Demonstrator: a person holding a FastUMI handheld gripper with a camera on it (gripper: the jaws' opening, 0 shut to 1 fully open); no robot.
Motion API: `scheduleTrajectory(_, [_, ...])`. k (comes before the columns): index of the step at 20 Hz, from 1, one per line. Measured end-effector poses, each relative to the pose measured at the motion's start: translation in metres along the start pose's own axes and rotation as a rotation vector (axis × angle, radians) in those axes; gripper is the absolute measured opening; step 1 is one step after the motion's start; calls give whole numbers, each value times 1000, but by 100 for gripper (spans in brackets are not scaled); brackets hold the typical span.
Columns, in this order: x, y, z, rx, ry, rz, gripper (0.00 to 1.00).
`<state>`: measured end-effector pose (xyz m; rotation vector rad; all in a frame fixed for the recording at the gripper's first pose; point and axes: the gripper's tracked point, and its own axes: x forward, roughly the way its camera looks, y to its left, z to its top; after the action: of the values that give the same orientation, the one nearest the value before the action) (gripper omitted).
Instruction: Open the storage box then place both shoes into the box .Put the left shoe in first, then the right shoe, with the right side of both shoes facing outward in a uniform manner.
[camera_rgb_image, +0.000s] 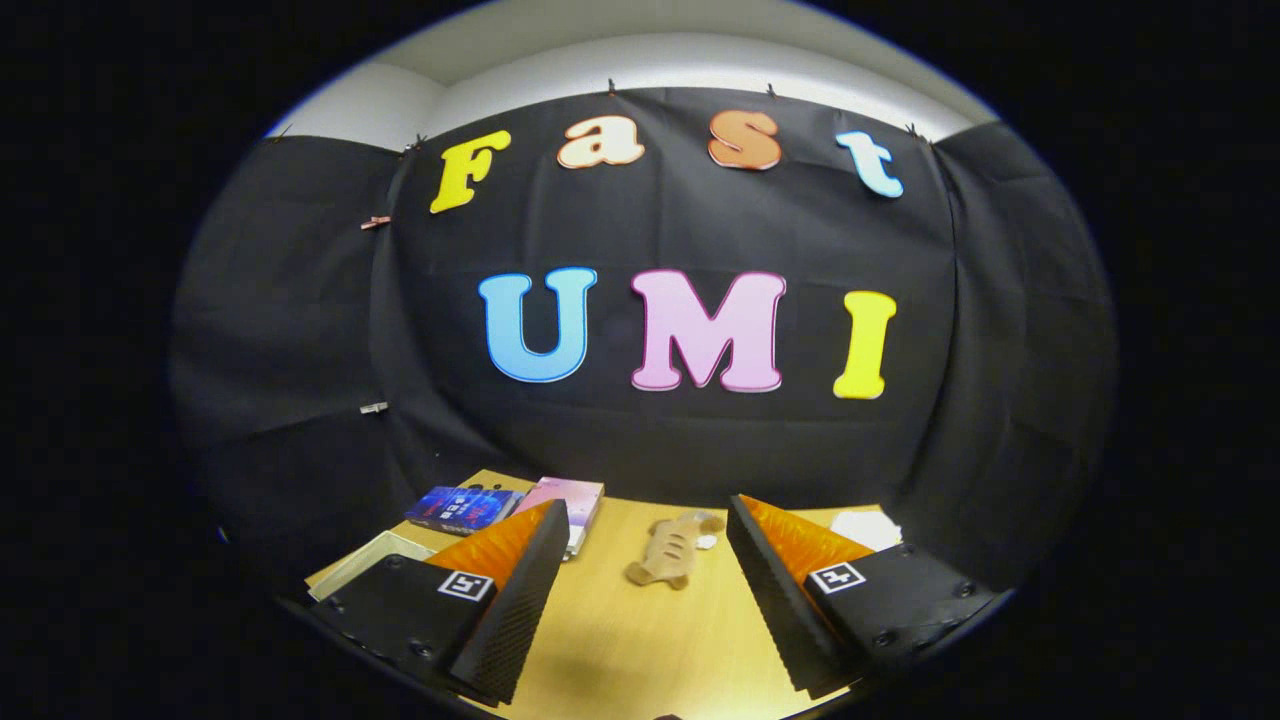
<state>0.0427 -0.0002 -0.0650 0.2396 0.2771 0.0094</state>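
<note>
My gripper (645, 590) is held level above a wooden table (640, 640), and its two fingers stand wide apart with nothing between them. A small tan plush toy (672, 550) lies on the table just beyond the fingertips, in the gap between them. A white object (866, 528) peeks out behind the right finger, mostly hidden by it.
Beyond the left finger lie a dark blue box (462, 508) and a pink and white box (570, 500) side by side near the table's back edge. A pale flat tray or lid (365, 562) sits at the table's left edge. The black cloth wall stands close behind.
</note>
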Motion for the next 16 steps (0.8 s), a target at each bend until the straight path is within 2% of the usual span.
scheduleTrajectory(9, [-35,15,21,-154,-155,14,97])
scheduleTrajectory(16, [-44,26,6,-198,-132,79,97])
